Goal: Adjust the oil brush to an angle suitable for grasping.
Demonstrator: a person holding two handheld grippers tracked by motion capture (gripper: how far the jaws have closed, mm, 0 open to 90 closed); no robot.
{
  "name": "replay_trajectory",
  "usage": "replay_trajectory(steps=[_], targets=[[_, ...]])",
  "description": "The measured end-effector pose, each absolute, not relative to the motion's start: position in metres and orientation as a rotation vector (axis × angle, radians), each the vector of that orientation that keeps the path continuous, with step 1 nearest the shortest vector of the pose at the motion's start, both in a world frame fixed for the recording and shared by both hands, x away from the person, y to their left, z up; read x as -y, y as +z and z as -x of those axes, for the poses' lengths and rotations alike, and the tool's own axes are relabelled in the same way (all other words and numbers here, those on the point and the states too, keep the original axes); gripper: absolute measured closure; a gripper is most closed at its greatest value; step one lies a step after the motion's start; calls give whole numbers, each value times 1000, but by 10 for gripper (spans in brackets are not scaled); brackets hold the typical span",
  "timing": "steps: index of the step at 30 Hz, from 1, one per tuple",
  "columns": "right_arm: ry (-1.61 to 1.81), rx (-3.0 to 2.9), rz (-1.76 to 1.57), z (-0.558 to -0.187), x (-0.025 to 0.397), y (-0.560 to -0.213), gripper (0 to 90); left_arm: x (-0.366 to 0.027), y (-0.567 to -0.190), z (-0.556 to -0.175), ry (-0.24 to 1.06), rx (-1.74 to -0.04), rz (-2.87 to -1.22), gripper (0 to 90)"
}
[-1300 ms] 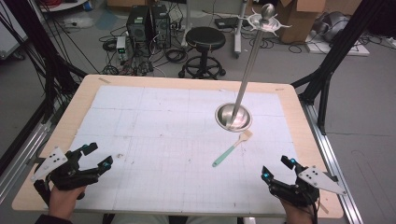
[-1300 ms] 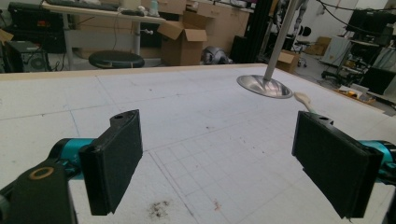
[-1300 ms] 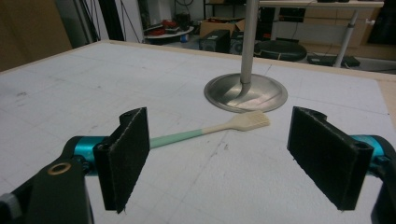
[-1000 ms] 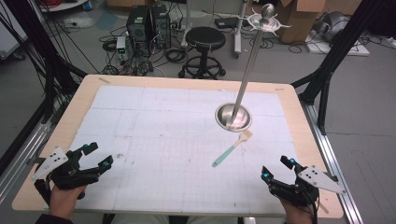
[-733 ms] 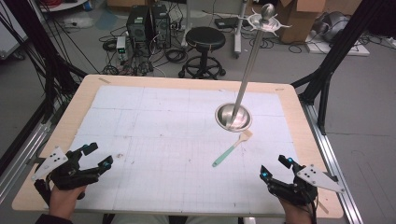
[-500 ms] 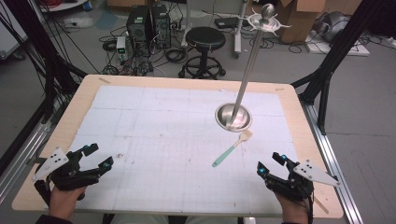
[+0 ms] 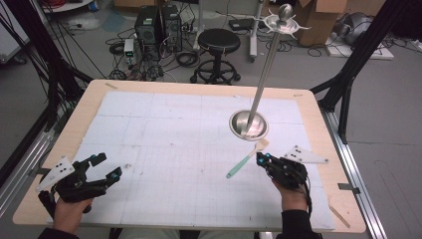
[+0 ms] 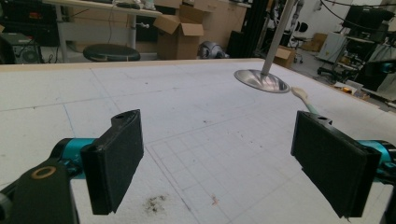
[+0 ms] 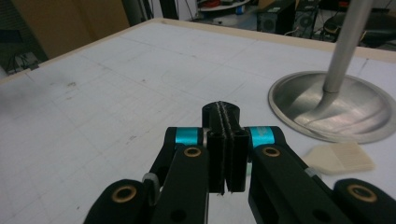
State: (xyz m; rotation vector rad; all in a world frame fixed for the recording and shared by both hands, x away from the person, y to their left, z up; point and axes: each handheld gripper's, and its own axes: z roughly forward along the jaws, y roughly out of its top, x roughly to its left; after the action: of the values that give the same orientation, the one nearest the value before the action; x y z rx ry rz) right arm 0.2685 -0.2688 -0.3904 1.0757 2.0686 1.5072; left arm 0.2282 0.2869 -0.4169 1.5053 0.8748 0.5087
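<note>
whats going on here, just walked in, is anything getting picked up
A person holds a two-jaw gripper in each hand at a table under a white gridded mat. The right gripper, jaws pressed together on nothing, sits right beside a small brush with a teal handle, which lies flat on the mat. The left gripper waits wide open near the table's left corner. A metal stand with a round base rises just beyond the brush. Nothing is lifted.
</note>
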Motion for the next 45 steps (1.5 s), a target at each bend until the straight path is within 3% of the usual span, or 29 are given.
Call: replay_trajectory(steps=[13,25,35,45], targets=[[1205,-2210,-1168,-337,235,-412,896,-287,-419,-229,493,-881,-1512,174],[1033,-2209,-1340,-364,242,-442,896,-287,-421,-228,486,-883,-1517,176],[861,-2302,-1272,-355,246,-437,896,-289,-420,-227,485,-882,-1513,177],[886,-2317,-1315,-323,265,-436,896,-289,-419,-226,484,-883,-1508,178]])
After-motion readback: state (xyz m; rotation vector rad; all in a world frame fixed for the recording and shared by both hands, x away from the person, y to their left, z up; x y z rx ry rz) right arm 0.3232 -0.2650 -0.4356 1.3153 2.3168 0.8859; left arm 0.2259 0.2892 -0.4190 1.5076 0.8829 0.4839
